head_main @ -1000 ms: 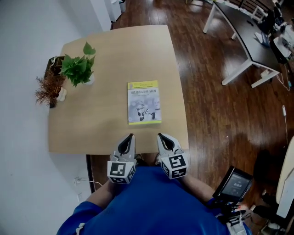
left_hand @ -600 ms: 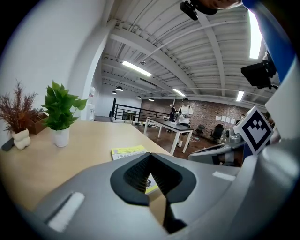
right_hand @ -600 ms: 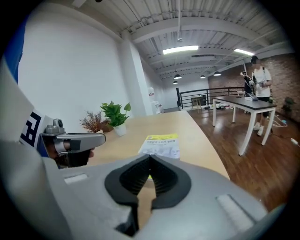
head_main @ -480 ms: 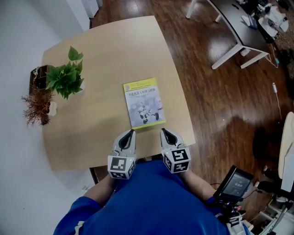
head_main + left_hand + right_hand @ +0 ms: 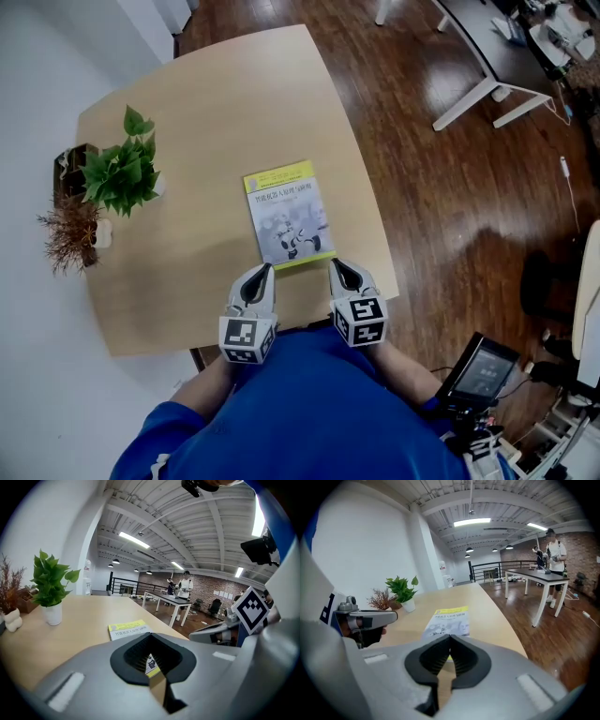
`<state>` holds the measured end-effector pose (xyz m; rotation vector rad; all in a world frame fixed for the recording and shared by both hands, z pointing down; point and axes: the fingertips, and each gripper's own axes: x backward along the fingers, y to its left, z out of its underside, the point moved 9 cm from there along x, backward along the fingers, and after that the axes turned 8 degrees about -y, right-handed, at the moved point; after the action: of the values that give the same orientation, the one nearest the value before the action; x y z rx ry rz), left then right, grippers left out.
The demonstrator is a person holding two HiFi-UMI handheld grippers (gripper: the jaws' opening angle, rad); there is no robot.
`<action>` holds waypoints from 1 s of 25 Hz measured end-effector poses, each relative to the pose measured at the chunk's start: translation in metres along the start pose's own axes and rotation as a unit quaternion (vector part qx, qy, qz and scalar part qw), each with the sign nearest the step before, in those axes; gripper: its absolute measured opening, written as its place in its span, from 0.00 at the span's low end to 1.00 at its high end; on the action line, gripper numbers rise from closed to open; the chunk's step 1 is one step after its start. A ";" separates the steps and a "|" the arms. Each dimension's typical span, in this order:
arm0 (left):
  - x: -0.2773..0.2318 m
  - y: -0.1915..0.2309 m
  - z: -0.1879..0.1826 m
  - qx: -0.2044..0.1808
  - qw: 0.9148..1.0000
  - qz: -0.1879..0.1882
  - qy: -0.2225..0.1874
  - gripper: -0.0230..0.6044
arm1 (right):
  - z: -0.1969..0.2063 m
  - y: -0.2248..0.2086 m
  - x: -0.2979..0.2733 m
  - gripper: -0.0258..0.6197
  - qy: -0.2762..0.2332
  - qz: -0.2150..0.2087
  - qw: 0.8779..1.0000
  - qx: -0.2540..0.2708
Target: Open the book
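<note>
A closed book [image 5: 286, 216] with a yellow and pale blue cover lies flat on the light wooden table [image 5: 206, 112], near its front right part. My left gripper [image 5: 265, 270] hovers just before the book's near left corner, shut and holding nothing. Beside the near right corner is my right gripper [image 5: 335, 264], also shut and empty. In the left gripper view the book [image 5: 129, 629] lies just beyond the closed left gripper [image 5: 151, 635]. In the right gripper view the book [image 5: 449, 620] sits straight ahead of the closed right gripper [image 5: 450, 637].
A green potted plant [image 5: 122, 173] and a dried plant [image 5: 67, 234] stand at the table's left edge. The table's right edge [image 5: 375, 234] drops to dark wood floor. A white-legged desk [image 5: 487, 56] stands far right; a person [image 5: 555, 550] stands by it.
Both grippers have moved forward and down until their tips reach the book's near edge. Both stay shut. The book has not moved on the table.
</note>
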<state>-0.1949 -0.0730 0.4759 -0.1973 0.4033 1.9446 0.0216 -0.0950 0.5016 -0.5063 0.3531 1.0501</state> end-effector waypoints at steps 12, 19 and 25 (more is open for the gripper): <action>-0.013 0.003 0.012 0.004 0.999 -0.007 0.042 0.05 | 0.021 -0.034 -0.037 0.05 0.071 -0.005 0.997 -0.039; -0.023 0.012 0.018 -0.003 0.998 -0.011 0.065 0.05 | 0.020 -0.046 -0.064 0.22 0.101 -0.030 0.993 -0.054; -0.032 0.014 0.017 0.004 0.997 -0.017 0.077 0.05 | 0.025 -0.054 -0.080 0.22 0.134 -0.039 0.989 -0.054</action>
<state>-0.1945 -0.0998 0.5047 -0.3489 0.5050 1.9008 0.0335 -0.1609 0.5744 -0.7561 0.5110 0.9293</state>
